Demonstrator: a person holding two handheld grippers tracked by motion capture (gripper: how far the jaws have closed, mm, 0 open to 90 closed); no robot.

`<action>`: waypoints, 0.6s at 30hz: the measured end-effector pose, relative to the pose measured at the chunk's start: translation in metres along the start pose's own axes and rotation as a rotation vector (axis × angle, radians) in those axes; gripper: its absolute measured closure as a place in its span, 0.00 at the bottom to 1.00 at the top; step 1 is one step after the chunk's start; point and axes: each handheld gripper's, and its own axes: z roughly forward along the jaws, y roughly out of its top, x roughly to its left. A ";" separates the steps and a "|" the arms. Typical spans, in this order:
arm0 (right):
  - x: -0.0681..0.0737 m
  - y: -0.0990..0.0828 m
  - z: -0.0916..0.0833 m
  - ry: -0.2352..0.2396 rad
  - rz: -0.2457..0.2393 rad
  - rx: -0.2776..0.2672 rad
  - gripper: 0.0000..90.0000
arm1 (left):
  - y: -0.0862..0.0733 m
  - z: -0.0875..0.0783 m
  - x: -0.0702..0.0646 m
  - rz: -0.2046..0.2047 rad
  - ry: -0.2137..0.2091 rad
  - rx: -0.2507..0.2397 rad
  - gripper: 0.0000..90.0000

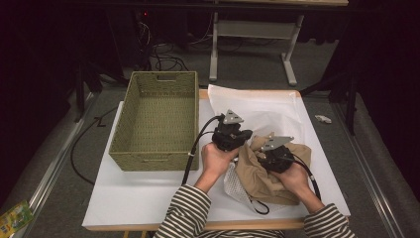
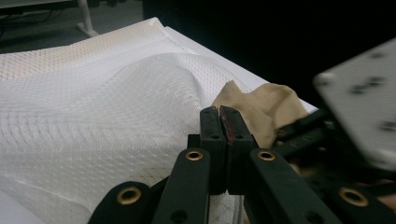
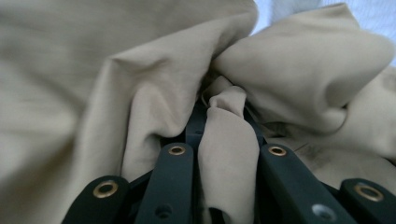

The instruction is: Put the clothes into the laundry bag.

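Cloth, tan (image 1: 270,178), sits bunched w/ the right gripper (image 1: 275,157) buried in its upper part; most of the fabric spreads below & to the left of that tool in the high view, toward the person's side of the table. In the right gripper view a thick fold of tan cloth (image 3: 227,149) stands up btwn the two black jaws, which are clamped on it, fabric heaped all round & beyond the tips. Left gripper (image 1: 229,135) lies just beside the cloth's upper-left edge, its body abt touching the other tool's grey plate. In the left gripper view its jaws are pressed together, pad to pad; can't tell if any thin layer is nipped btwn them. From that tool the tan cloth (image 2: 261,109) shows just past the tips & to their right, while white mesh sheet (image 2: 107,116) rolls out ahead & to the left, rising in a soft hump. In the high view that white mesh sheet (image 1: 257,109) spreads beyond both tools on the far half of the white table top (image 1: 143,198). Woven basket (image 1: 158,121) stands left of the left gripper, near but apart. Striped sleeves (image 1: 185,213) come in below both tools.
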 end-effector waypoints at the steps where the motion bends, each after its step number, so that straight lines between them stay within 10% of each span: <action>1: -0.003 0.000 0.005 -0.011 0.016 0.011 0.90 | 0.000 0.000 0.000 0.001 0.003 -0.002 0.99; 9: -0.026 0.001 0.023 -0.063 0.098 0.040 0.89 | -0.011 0.003 0.004 -0.011 0.001 0.026 0.99; 18: -0.020 -0.006 -0.018 -0.013 0.128 -0.087 0.62 | -0.021 0.005 0.012 -0.036 0.017 0.041 0.99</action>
